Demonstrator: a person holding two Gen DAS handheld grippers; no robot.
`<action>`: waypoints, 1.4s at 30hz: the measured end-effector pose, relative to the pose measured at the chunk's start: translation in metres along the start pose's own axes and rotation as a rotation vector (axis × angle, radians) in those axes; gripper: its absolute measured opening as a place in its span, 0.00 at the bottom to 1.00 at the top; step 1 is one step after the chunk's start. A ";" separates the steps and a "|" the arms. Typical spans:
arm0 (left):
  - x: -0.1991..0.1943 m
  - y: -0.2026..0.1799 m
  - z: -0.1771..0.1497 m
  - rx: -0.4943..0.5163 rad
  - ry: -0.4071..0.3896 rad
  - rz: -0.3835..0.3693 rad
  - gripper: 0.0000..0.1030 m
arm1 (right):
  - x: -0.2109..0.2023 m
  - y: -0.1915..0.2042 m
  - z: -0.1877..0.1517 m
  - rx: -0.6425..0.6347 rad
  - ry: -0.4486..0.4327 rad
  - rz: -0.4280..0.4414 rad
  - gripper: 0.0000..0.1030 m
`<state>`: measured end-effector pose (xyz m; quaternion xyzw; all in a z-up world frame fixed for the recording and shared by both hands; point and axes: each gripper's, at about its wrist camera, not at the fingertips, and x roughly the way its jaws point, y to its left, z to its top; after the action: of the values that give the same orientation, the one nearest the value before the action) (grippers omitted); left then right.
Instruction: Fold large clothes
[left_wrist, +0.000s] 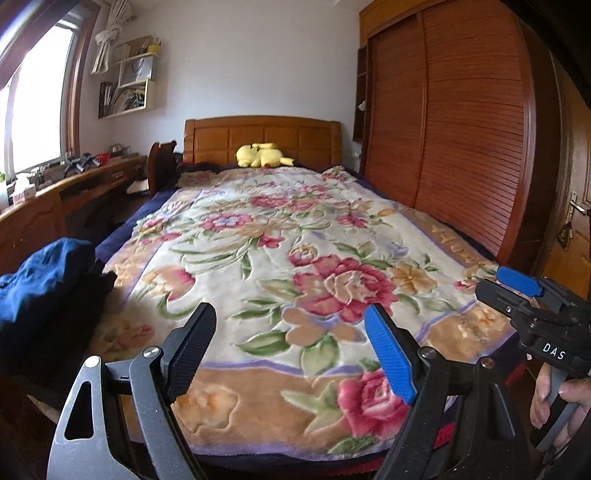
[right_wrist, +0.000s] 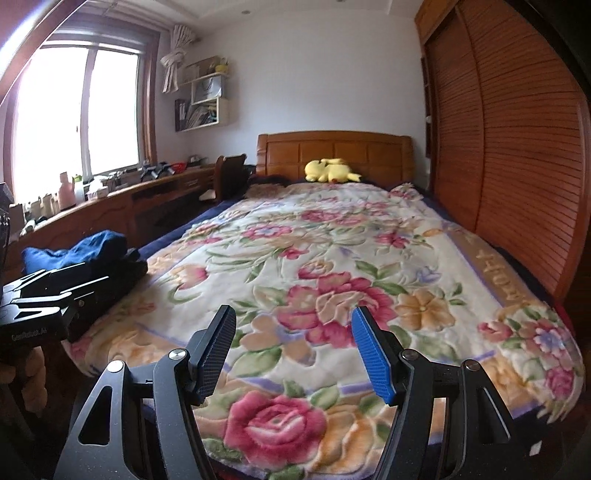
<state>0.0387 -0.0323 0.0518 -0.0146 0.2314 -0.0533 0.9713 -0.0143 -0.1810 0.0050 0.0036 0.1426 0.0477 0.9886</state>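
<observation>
1. Nearest the left wrist camera, the left gripper (left_wrist: 291, 332) has its jaws spread wide, one black pad and one blue, with nothing between them; it hangs over the foot edge of the bed.
2. Likewise the right gripper (right_wrist: 293, 334) stands with jaws apart and empty above the same foot edge. From the left wrist view it shows at far right, with a hand (left_wrist: 554, 402) on its grey handle.
3. Under both lies a floral blanket (left_wrist: 280, 236), spread nearly flat to the wooden headboard (left_wrist: 262, 138); its near hem runs just past the fingertips and its broad middle is bare.
4. Clothes to fold sit as a heap at the blanket's left edge near the foot: a blue garment (left_wrist: 44, 277) over a black garment (left_wrist: 74, 306), crumpled, well apart from either gripper.
5. On the right, the blanket's edge runs close along a slatted wardrobe (left_wrist: 461, 129).
6. On the left, a narrow aisle separates the bed from a long wooden desk (right_wrist: 122, 206) under the window.
7. Against the headboard rests a yellow plush toy (left_wrist: 264, 155).
</observation>
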 end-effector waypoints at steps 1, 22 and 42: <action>-0.004 -0.003 0.002 0.005 -0.010 0.001 0.81 | -0.002 0.000 -0.001 0.000 -0.005 0.001 0.71; -0.032 -0.006 0.006 0.015 -0.073 0.016 0.81 | -0.005 -0.010 -0.014 0.028 -0.076 -0.014 0.79; -0.034 0.005 0.004 0.011 -0.070 0.021 0.81 | -0.001 -0.026 -0.014 0.021 -0.066 0.004 0.79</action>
<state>0.0108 -0.0238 0.0706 -0.0085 0.1971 -0.0438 0.9794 -0.0169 -0.2071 -0.0082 0.0159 0.1105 0.0482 0.9926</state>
